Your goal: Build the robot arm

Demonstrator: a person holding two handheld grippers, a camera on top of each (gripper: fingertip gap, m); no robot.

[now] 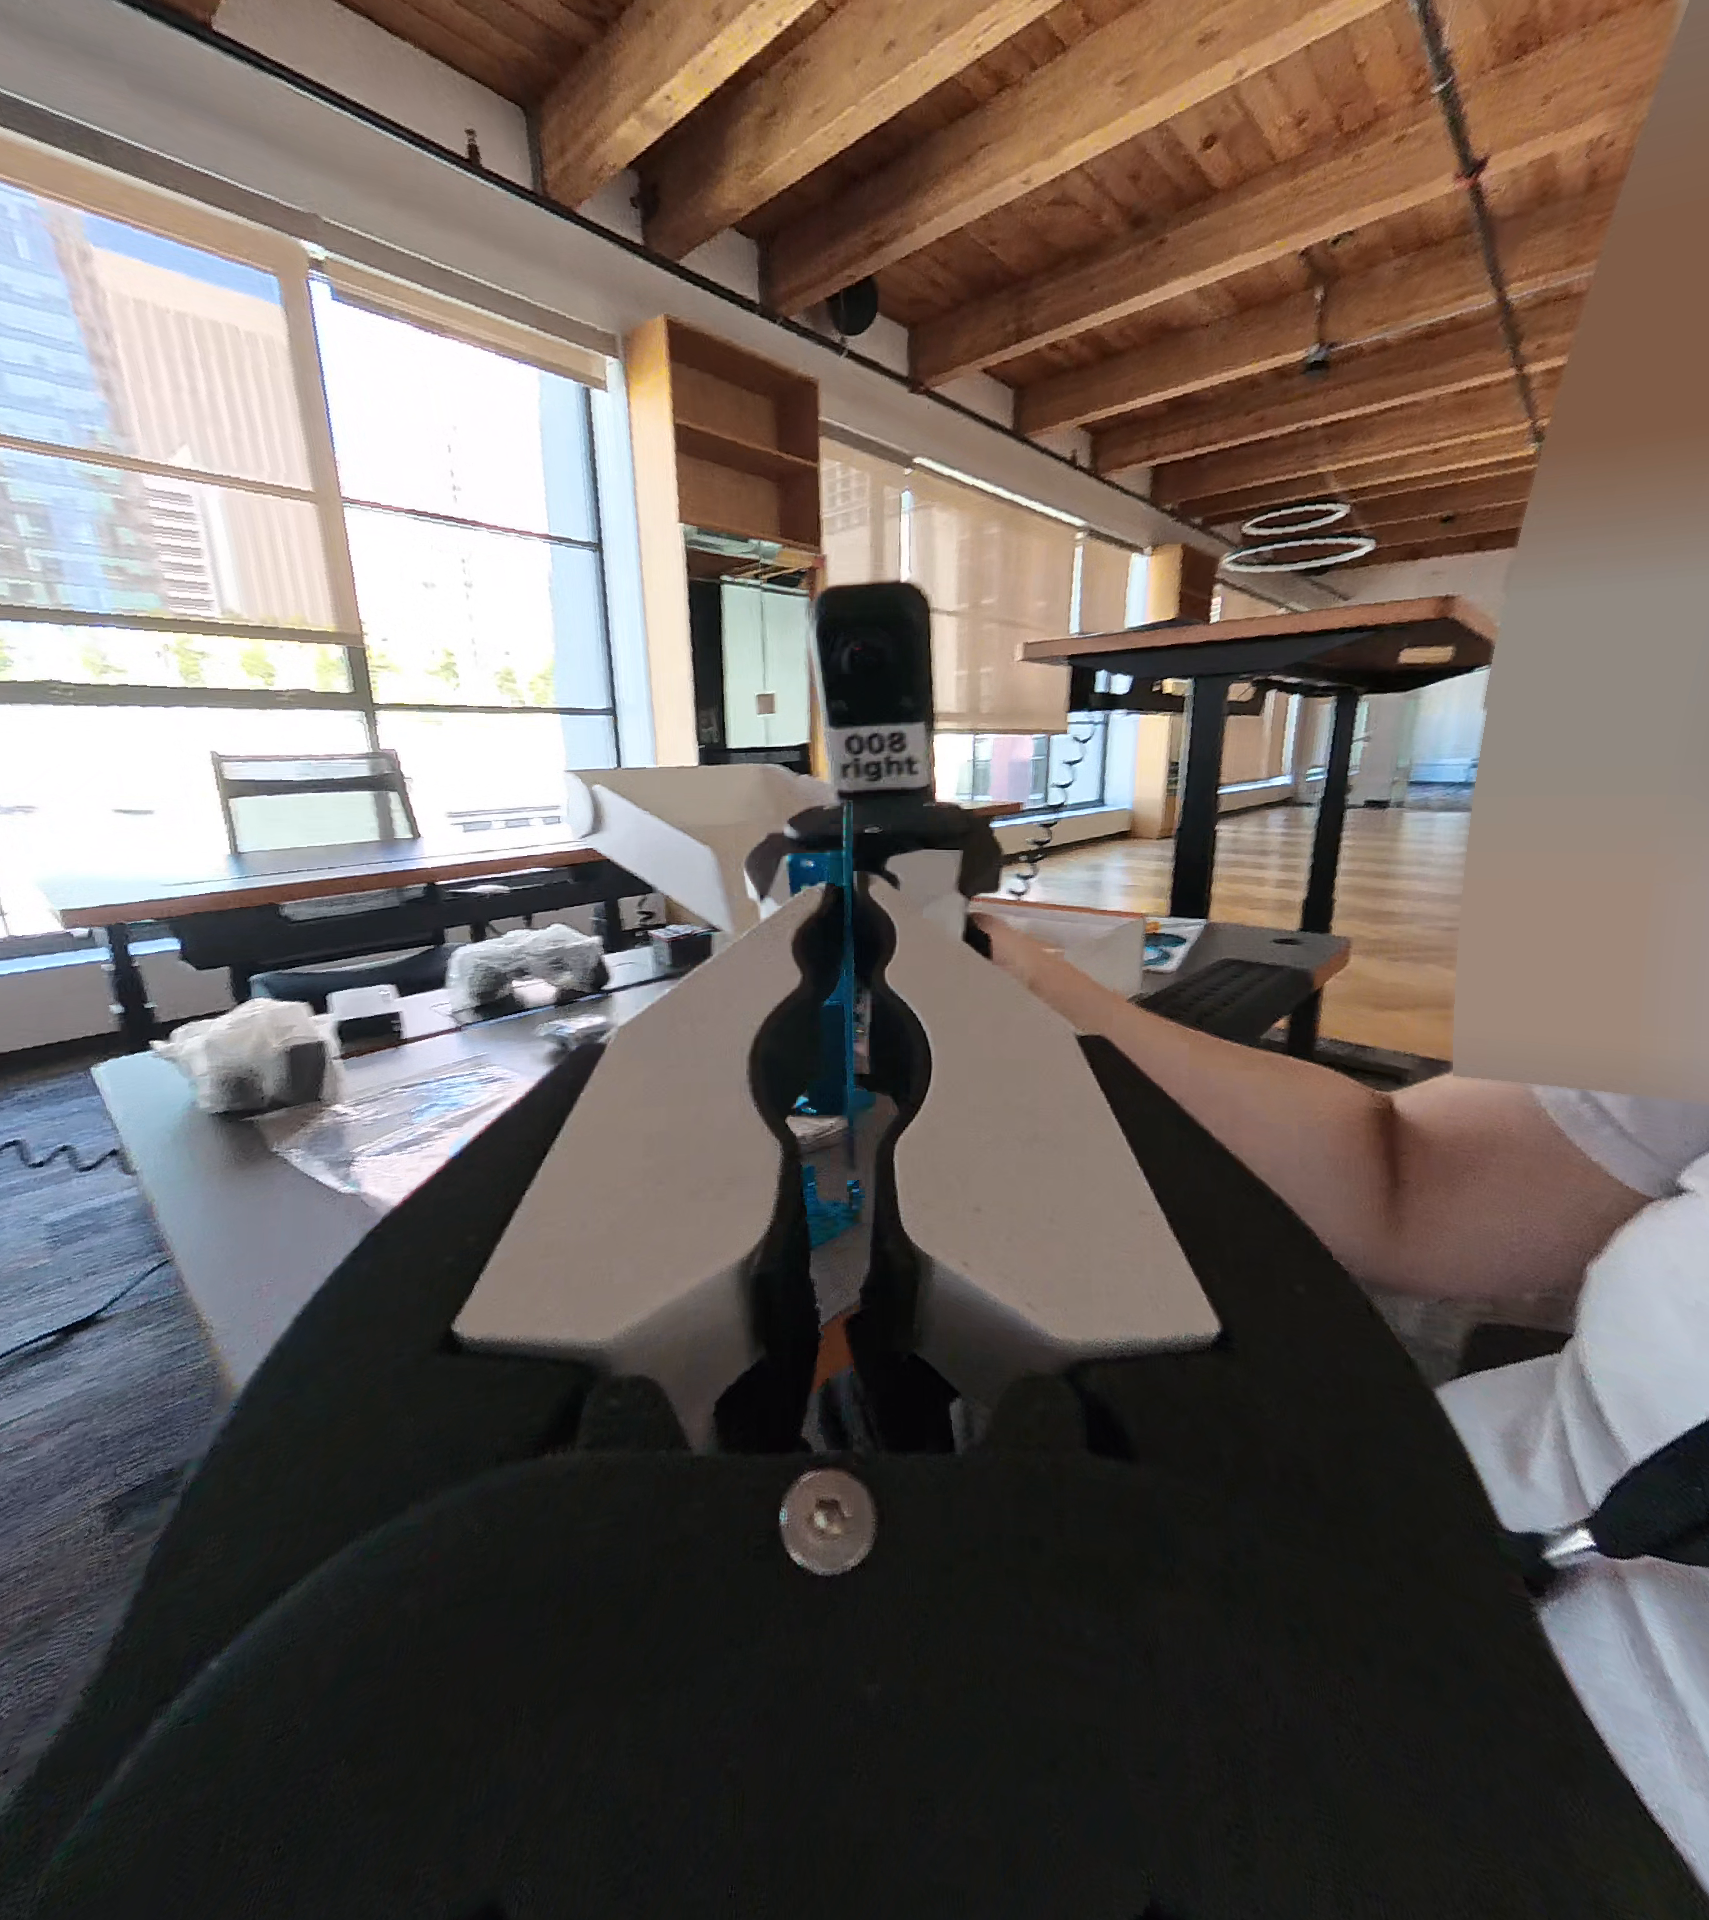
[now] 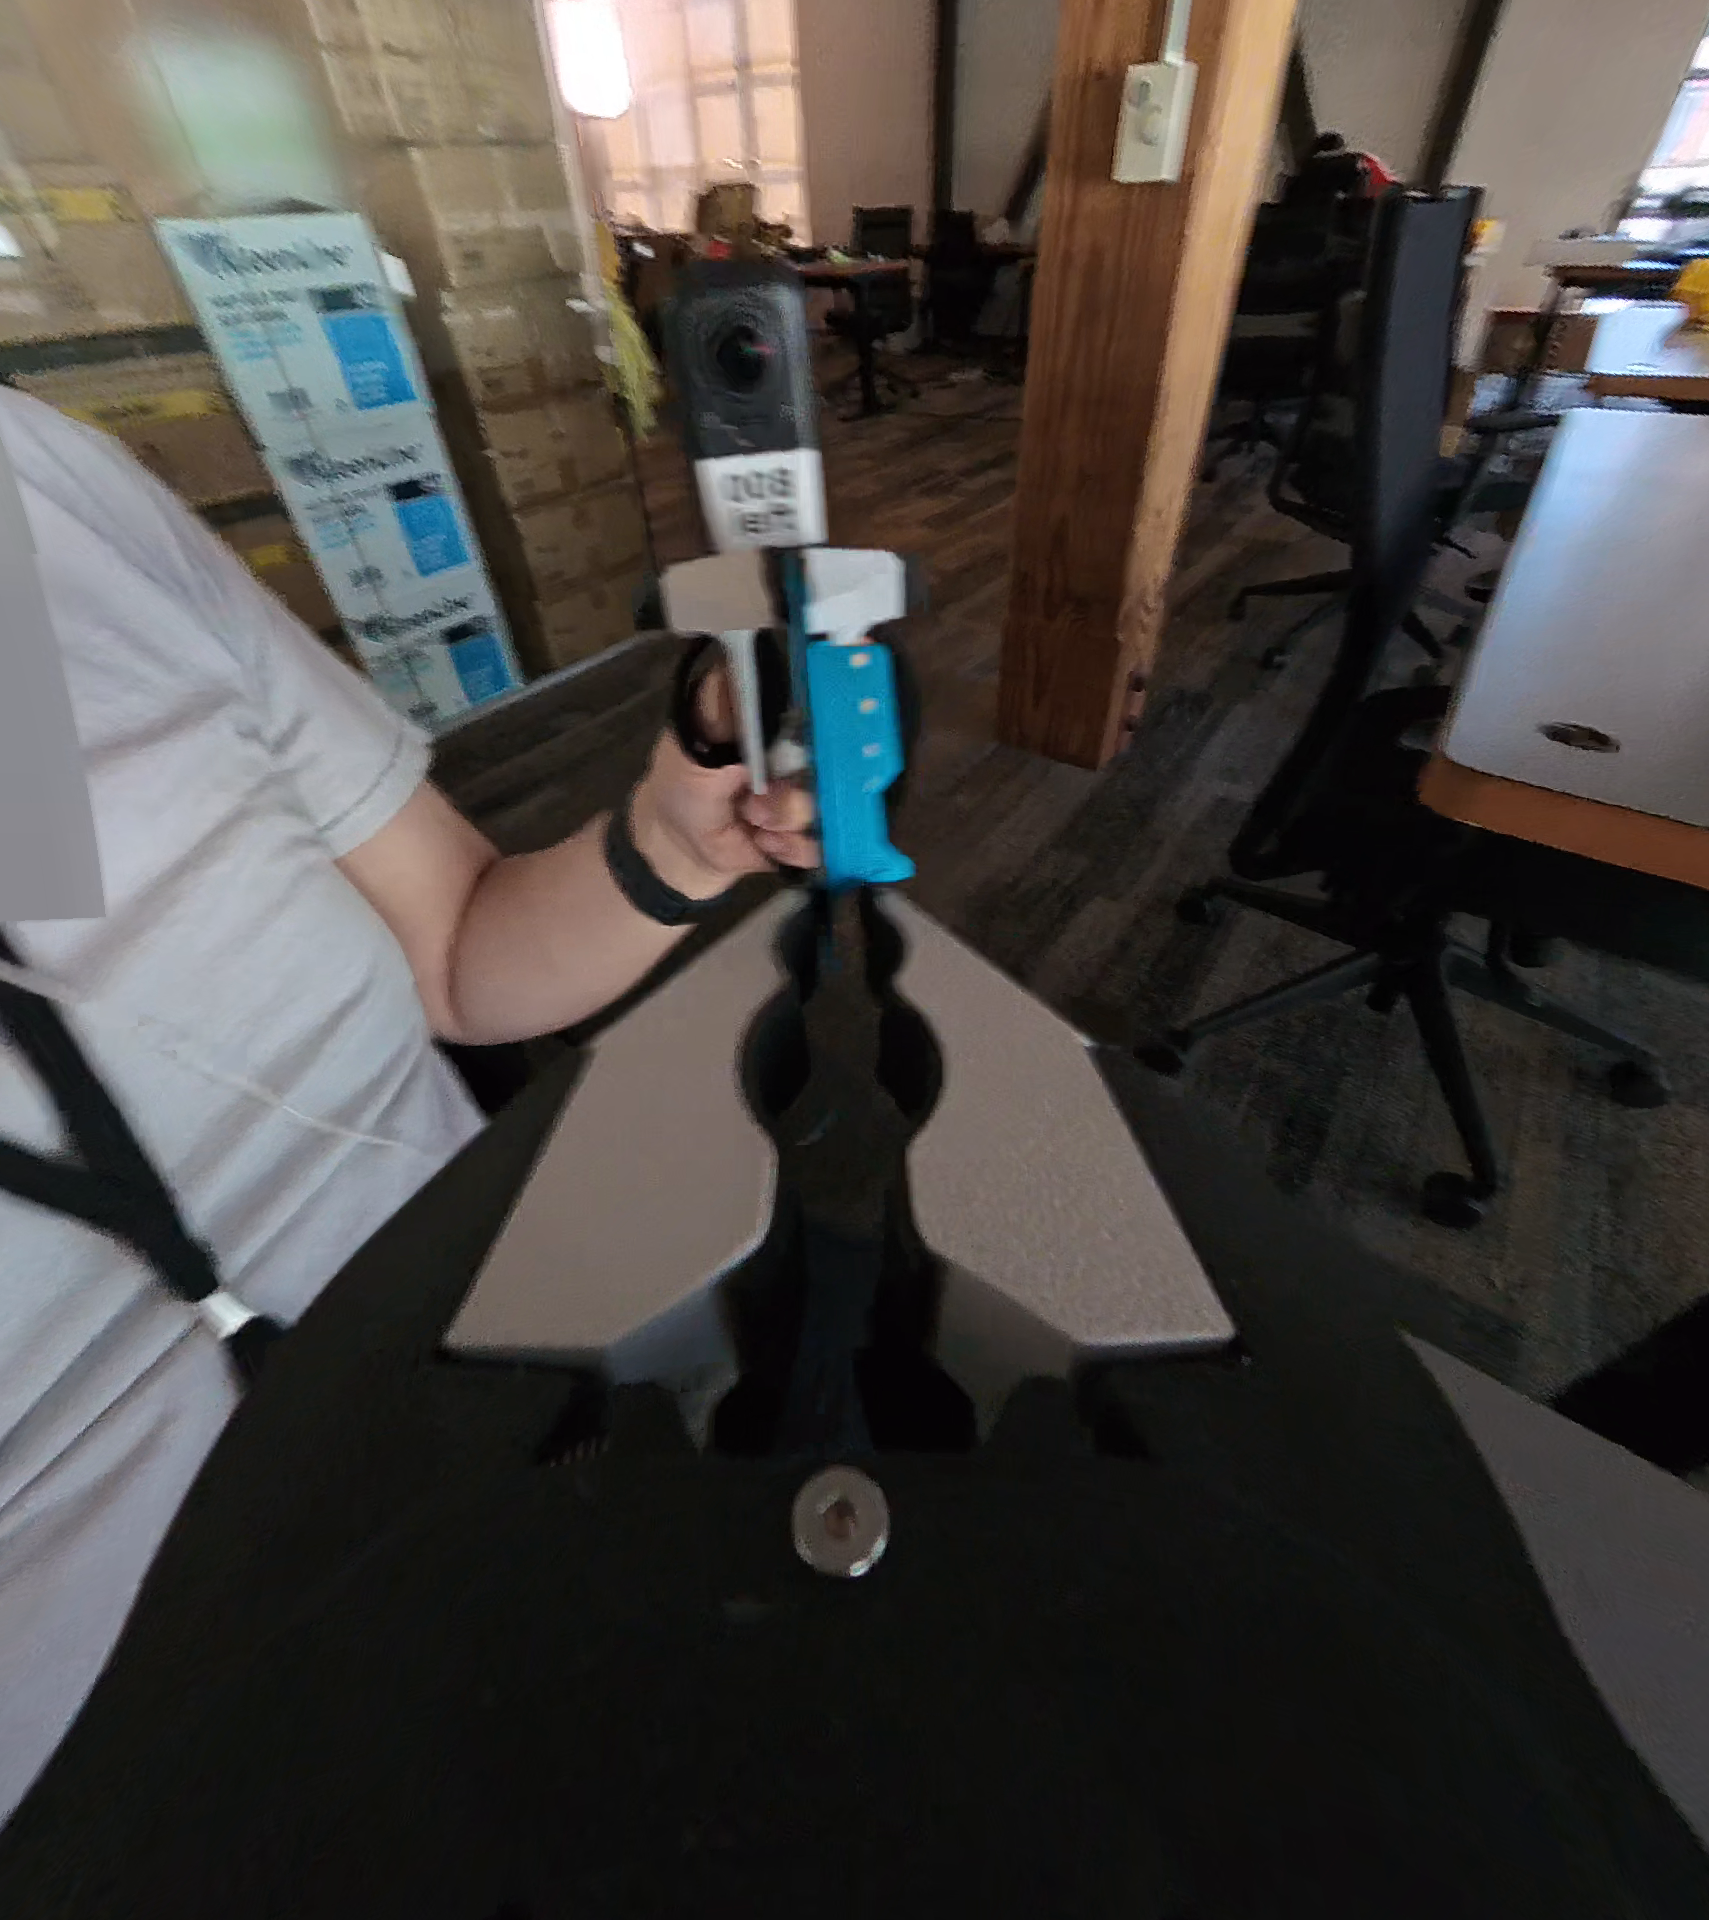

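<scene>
My left gripper [image 1: 845,914] is held up in the air, its jaws closed together with nothing between them. It points straight at the right gripper's camera [image 1: 871,675] and blue handle [image 1: 834,1039]. My right gripper [image 2: 845,914] is also raised, its jaws closed and empty. It faces the left gripper's camera [image 2: 741,364] and blue handle [image 2: 855,758], which a hand [image 2: 725,816] with a dark wristband holds. The two grippers point at each other, close but apart. A person in a white shirt [image 2: 154,935] holds both.
A grey table [image 1: 237,1195] below holds plastic-wrapped bundles [image 1: 247,1060] and clear bags. Wooden desks [image 1: 330,883] and a raised standing desk [image 1: 1245,644] stand by the windows. In the right wrist view are a wooden post [image 2: 1120,416], an office chair [image 2: 1401,727], a white-topped table [image 2: 1639,623] and stacked boxes [image 2: 362,436]. Left tips to right tips: about 5 cm.
</scene>
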